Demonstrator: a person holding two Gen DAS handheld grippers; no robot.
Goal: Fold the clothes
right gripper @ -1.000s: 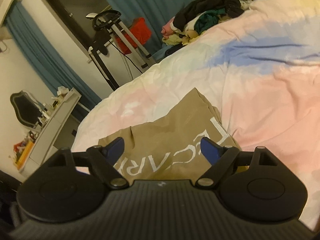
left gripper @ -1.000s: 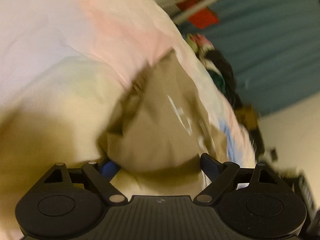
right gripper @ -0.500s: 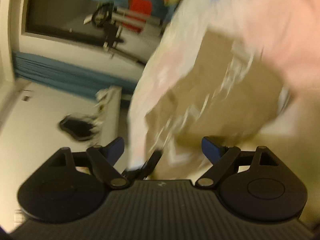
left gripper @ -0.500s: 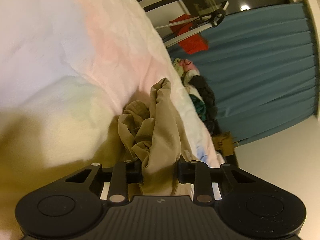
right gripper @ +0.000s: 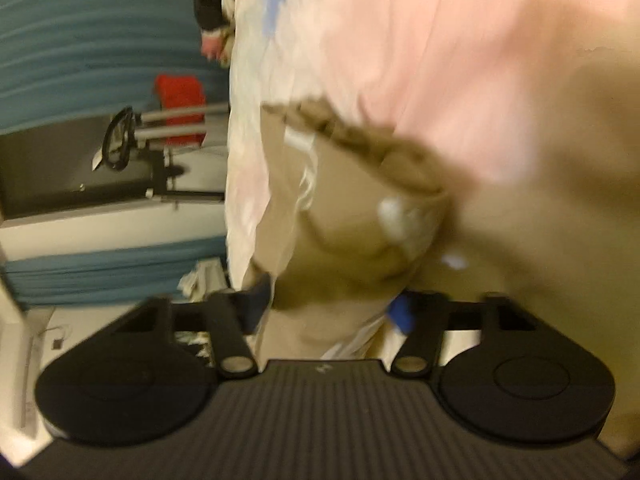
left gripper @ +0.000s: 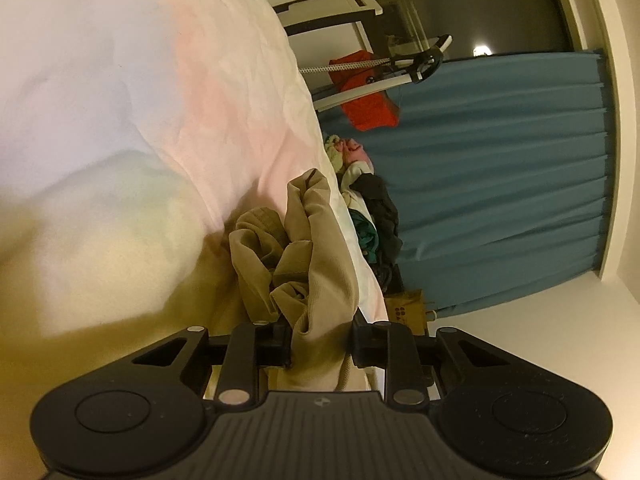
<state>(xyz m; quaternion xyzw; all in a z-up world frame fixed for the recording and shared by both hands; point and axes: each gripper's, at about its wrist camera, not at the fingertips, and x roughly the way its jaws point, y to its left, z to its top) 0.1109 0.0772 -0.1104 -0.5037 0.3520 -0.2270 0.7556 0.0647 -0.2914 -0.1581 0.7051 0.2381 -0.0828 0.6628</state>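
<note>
**Both claws taking hold of the tan garment**

My left gripper [left gripper: 320, 344] is closing, pads already pinching a bunched fold of the tan garment [left gripper: 312, 264] on the pastel duvet [left gripper: 120, 100]. A second ago its jaws stood wide around flat cloth. My right gripper [right gripper: 332, 308] is closing too (view blurred), cloth between the fingers; before, it hovered wide open above. Lifting to spread looks next.

Tan garment [left gripper: 316, 264]: soft matt cloth, finely ribbed, crumpled. Bedcover [left gripper: 152, 120] beneath it: smooth matt cloth, pastel-blotched. Curtain [left gripper: 500, 168] beyond the garment: matt blue cloth, pleated.
</note>
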